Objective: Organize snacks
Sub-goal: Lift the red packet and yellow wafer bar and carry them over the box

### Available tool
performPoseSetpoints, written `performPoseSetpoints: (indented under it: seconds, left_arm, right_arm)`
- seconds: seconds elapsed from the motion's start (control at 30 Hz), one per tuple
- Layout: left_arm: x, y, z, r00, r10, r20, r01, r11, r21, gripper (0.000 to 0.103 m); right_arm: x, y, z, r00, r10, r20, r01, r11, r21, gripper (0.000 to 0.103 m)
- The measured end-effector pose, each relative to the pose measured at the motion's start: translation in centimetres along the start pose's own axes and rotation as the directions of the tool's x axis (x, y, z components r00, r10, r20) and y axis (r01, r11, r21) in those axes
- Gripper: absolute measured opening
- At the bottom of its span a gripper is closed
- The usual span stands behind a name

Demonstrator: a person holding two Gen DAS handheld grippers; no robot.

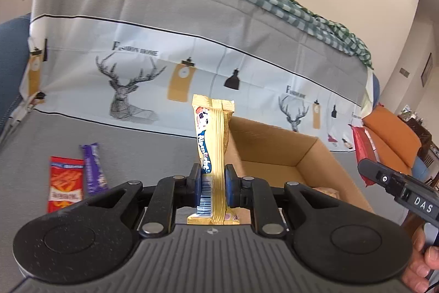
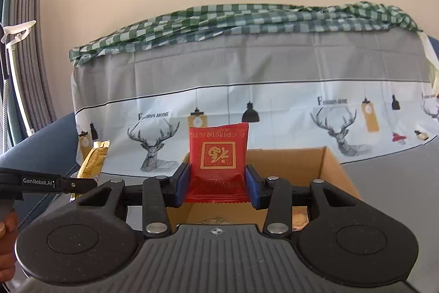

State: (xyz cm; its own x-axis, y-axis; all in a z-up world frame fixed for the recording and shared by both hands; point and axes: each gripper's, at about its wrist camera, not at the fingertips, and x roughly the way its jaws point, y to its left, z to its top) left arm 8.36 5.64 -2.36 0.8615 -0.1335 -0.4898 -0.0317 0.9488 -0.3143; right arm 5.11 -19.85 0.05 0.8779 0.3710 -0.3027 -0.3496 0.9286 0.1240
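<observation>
Snacks in both grippers, we are mid-carry: left gripper [image 1: 211, 187] pinching the upright gold foil bar [image 1: 212, 144], right gripper [image 2: 217, 188] pinching the flat red sachet [image 2: 218, 155], both nearing the open brown cardboard box [image 1: 290, 155], whose near rim we judge must be cleared before dropping them inside.

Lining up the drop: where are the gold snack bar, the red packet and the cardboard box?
gold snack bar [image 1: 212, 144], left wrist view, middle of the wrapper above the pads.
red packet [image 2: 218, 155], right wrist view, the square emblem on its face.
cardboard box [image 2: 288, 164], right wrist view, inside of its far wall.
</observation>
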Motion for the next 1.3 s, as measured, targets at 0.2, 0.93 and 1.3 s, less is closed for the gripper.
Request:
performPoseSetpoints:
  seconds: [0.2,0.93,1.3]
  left_arm:
    - [1.7,-2.7,-0.6,0.998,-0.063,0.013,0.062,0.997,0.034,0.018]
    - [2.8,-8.1,-2.6,0.981,-0.195,0.023,0.189,0.970,0.155,0.018]
    - [2.9,-8.3,-2.7,0.979,-0.204,0.023,0.198,0.967,0.161,0.018]
  right_arm:
    - [-0.1,-1.9,-1.1,0.998,-0.056,-0.016,0.055,0.998,-0.041,0.045]
    - [0.4,-4.3,-1.6,0.990,-0.138,-0.019,0.137,0.990,-0.024,0.045]
    - [0.4,-4.5,-1.5,0.987,-0.158,-0.016,0.158,0.987,-0.011,0.045]
